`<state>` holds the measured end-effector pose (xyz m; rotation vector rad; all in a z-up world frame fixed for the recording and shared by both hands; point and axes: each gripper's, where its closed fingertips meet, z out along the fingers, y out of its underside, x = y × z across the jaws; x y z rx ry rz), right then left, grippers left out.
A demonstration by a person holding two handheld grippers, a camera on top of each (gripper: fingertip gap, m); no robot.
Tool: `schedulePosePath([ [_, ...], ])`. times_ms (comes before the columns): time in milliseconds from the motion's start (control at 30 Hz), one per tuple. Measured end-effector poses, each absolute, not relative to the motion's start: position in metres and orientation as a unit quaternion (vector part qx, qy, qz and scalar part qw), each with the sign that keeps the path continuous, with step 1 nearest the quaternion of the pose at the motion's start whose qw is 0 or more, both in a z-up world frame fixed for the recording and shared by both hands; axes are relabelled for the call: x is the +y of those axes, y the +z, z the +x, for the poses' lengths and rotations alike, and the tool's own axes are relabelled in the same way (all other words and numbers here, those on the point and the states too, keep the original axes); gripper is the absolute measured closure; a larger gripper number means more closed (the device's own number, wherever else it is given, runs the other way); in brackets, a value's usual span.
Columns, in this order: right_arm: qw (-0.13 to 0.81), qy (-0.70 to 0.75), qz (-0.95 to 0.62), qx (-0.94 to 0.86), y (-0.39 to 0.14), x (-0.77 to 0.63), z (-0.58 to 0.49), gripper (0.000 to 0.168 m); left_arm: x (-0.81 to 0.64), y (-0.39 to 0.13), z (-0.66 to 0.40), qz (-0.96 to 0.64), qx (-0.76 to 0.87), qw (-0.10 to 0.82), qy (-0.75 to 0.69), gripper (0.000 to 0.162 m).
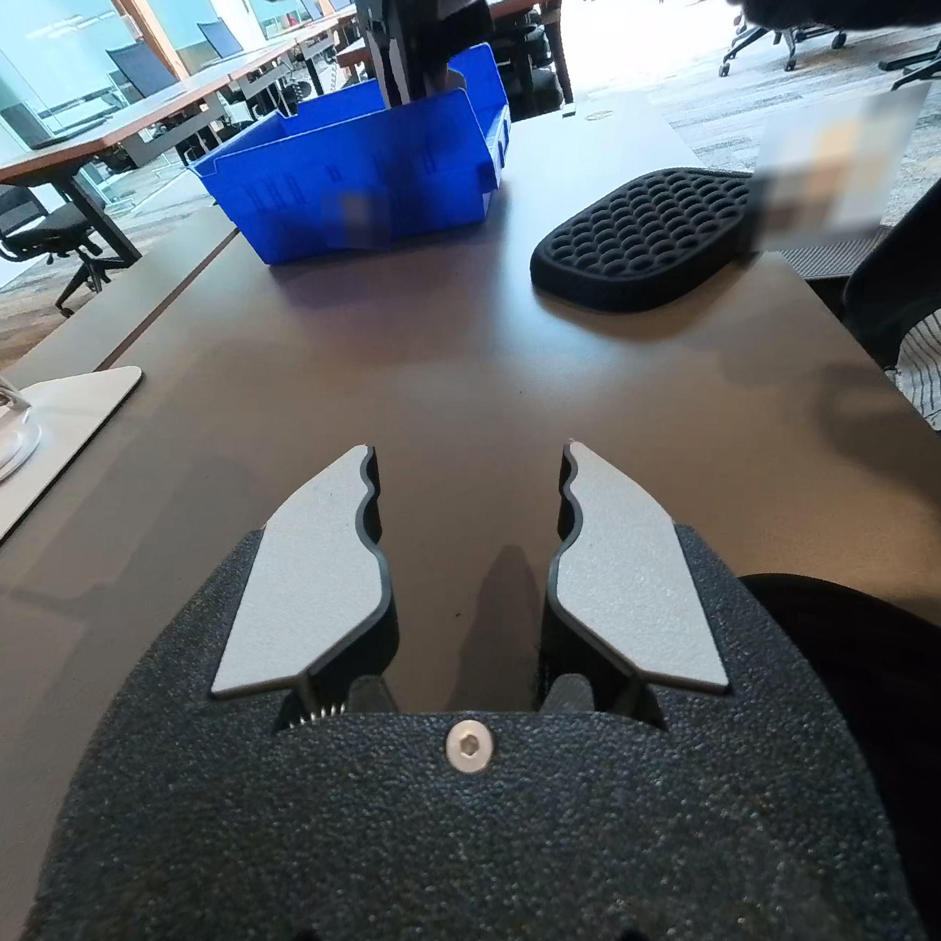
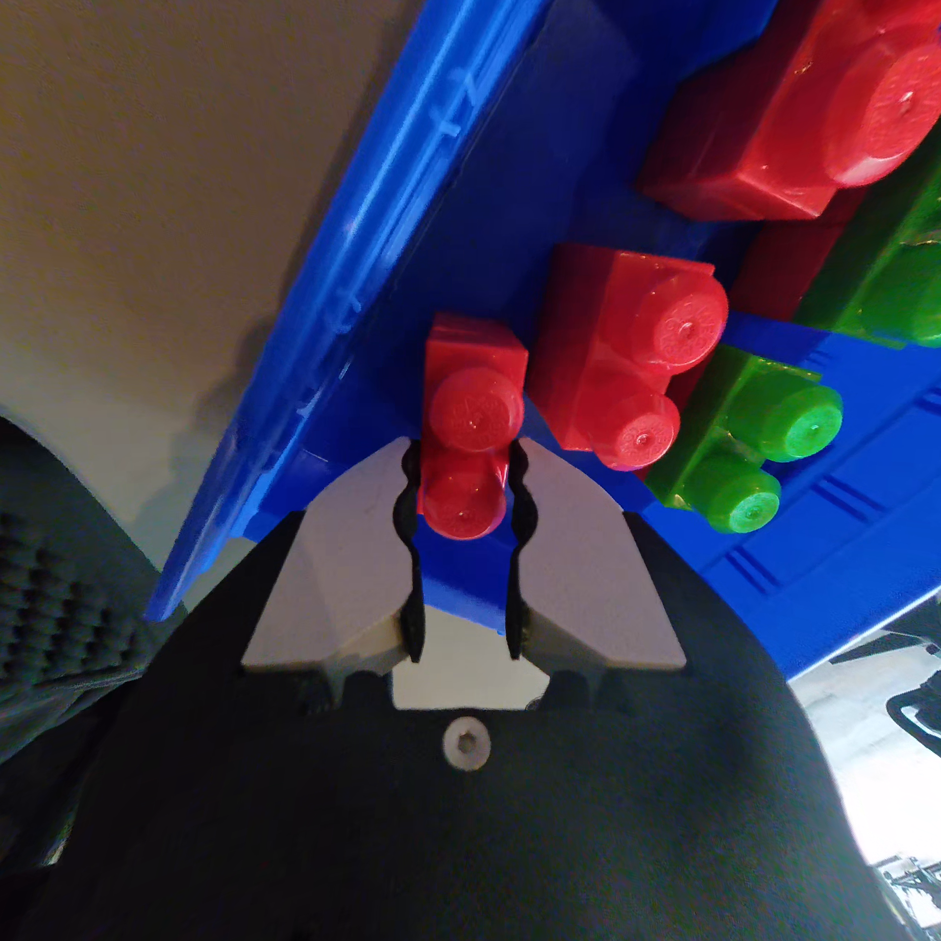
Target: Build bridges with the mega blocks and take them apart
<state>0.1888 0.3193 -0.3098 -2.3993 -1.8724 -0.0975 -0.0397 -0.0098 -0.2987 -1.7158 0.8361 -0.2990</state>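
Inside a blue bin [image 2: 840,550], the right tongs [image 2: 463,448] close narrowly on a small red two-stud block [image 2: 471,407], their wavy black pads [image 2: 407,504] pressed to either side of its lower stud. Just beside it lies a second red two-stud block [image 2: 611,346], with a green two-stud block [image 2: 748,438] touching that one on the far side; a larger red block [image 2: 794,117] and another green block [image 2: 896,275] sit deeper in the bin. Seen from the left wrist view, the same bin [image 1: 356,193] stands on the far part of the brown table [image 1: 458,346], the right tongs [image 1: 402,66] reaching down into it. The left tongs [image 1: 468,453] hang low over the table, well apart from the bin, spread wide and holding nothing. A black honeycomb-patterned pad [image 1: 641,239] rests near the bin, and a pale mat [image 1: 66,417] lies at the table's left edge.
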Motion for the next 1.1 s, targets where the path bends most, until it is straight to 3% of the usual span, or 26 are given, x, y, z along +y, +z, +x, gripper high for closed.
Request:
schedulePosePath([
  [200,0.052,-0.025,-0.792,-0.608,-0.310,0.320,0.189,0.135,-0.010,-0.299,-0.040,-0.731,0.355,0.569,-0.129,0.094],
  [333,0.070,-0.021,-0.790,-0.609,-0.301,0.320,0.187,0.125,-0.010,-0.298,-0.040,-0.731,0.354,0.570,-0.128,0.094],
  [633,0.186,0.019,-0.755,-0.628,-0.231,0.297,0.167,0.106,-0.009,-0.296,-0.043,-0.730,0.343,0.576,-0.132,0.091],
  [733,0.236,0.056,-0.729,-0.640,-0.208,0.276,0.152,0.108,-0.007,-0.289,-0.049,-0.726,0.318,0.594,-0.140,0.090],
  [933,0.316,0.196,-0.653,-0.660,-0.188,0.207,0.103,0.096,-0.004,-0.261,-0.071,-0.716,0.251,0.641,-0.118,0.090],
  [1100,0.356,0.272,-0.594,-0.668,-0.198,0.160,0.070,0.094,-0.013,-0.219,-0.106,-0.736,0.151,0.656,-0.075,0.101],
])
